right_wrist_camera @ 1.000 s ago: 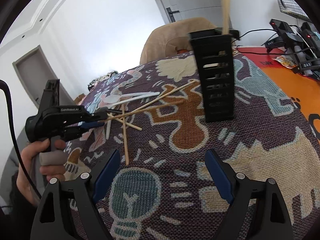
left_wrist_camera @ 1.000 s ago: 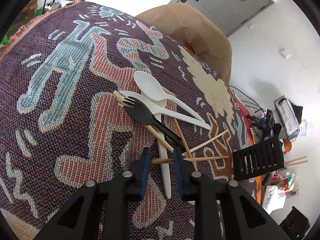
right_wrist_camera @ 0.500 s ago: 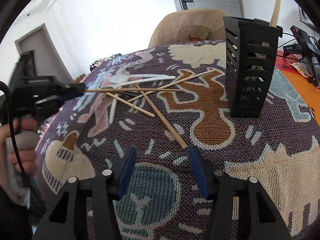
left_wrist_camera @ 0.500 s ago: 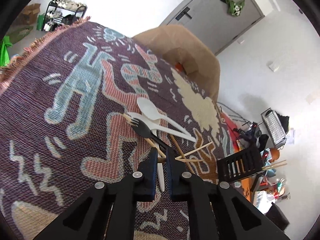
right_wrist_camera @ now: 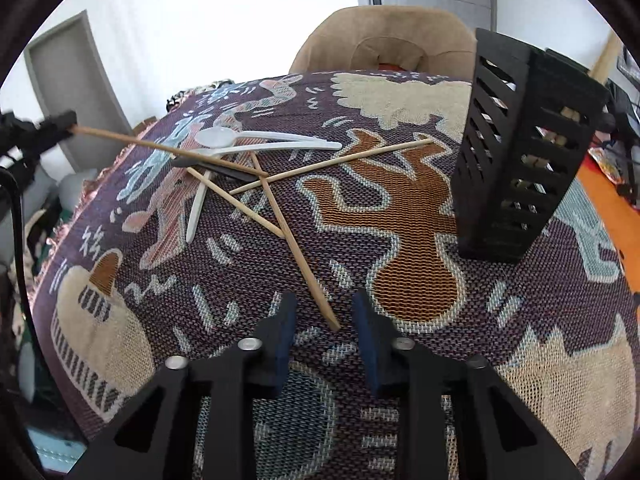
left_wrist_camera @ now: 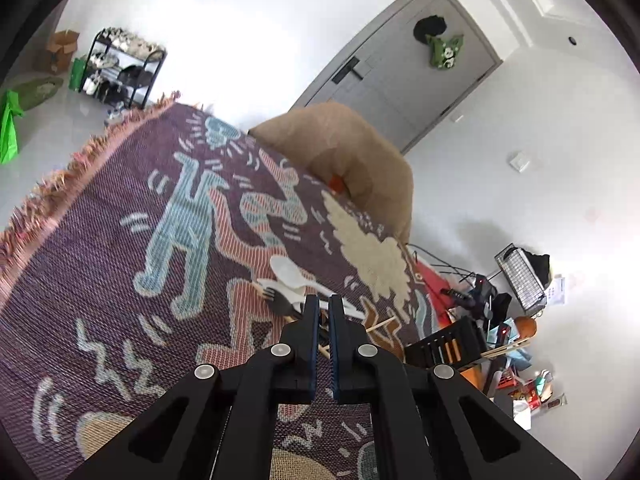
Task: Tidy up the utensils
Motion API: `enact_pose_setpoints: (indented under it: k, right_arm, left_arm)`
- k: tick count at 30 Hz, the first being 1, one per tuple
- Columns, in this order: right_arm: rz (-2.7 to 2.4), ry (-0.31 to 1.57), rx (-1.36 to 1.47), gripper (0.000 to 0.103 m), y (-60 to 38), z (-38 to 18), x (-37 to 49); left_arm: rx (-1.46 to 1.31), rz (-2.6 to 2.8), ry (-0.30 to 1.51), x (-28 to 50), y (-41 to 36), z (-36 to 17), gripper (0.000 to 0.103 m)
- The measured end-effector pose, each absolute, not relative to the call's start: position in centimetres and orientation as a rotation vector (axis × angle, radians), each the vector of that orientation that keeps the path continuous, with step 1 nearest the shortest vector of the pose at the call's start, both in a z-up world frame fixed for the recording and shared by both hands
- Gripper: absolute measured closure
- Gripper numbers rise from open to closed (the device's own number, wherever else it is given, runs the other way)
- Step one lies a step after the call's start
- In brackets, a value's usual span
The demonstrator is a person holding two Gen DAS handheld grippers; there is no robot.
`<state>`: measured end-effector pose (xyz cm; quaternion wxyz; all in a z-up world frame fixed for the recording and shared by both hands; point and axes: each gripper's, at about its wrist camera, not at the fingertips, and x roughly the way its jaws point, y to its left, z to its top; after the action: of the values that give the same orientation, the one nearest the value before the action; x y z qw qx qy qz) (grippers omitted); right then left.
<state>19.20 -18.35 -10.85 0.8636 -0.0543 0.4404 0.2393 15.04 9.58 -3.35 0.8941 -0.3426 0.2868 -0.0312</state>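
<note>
My left gripper point(left_wrist_camera: 324, 304) is shut on a wooden chopstick point(right_wrist_camera: 160, 146) and holds its end raised above the patterned cloth; it shows at the far left of the right wrist view point(right_wrist_camera: 68, 122). On the cloth lie a white spoon point(right_wrist_camera: 240, 136), a white fork point(right_wrist_camera: 272, 147), a black fork point(left_wrist_camera: 282, 300) and three more chopsticks point(right_wrist_camera: 296, 244). My right gripper point(right_wrist_camera: 325, 320) is open, low over the cloth, its fingers on either side of the near tip of one chopstick. The black slotted holder point(right_wrist_camera: 520, 168) stands at the right with chopsticks in it.
A tan chair back point(right_wrist_camera: 384, 44) stands behind the table. Orange surface with cables and electronics point(right_wrist_camera: 616, 184) lies to the right of the cloth. The cloth's fringed edge point(left_wrist_camera: 52, 184) falls off at the far left.
My left gripper has lifted and pulled back with one chopstick held in it. My right gripper has moved forward and down to a chopstick tip and its fingers have narrowed.
</note>
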Motion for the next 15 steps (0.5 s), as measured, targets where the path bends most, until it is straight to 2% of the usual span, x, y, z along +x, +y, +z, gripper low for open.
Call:
enact_pose_setpoints:
  k: [6,15]
  right_arm:
    - [0.553,0.91,-0.096,0.096,-19.0,-9.7,17.9]
    - [0.569,0.777,-0.001,0.096,-22.5,-3.6,15.2]
  left_arm:
    - [-0.665,-0.065,0.552,14.1,9.2,-1.5,0.099]
    - [-0.61,-0.079,0.497,12.9,7.7,0.9,0.099]
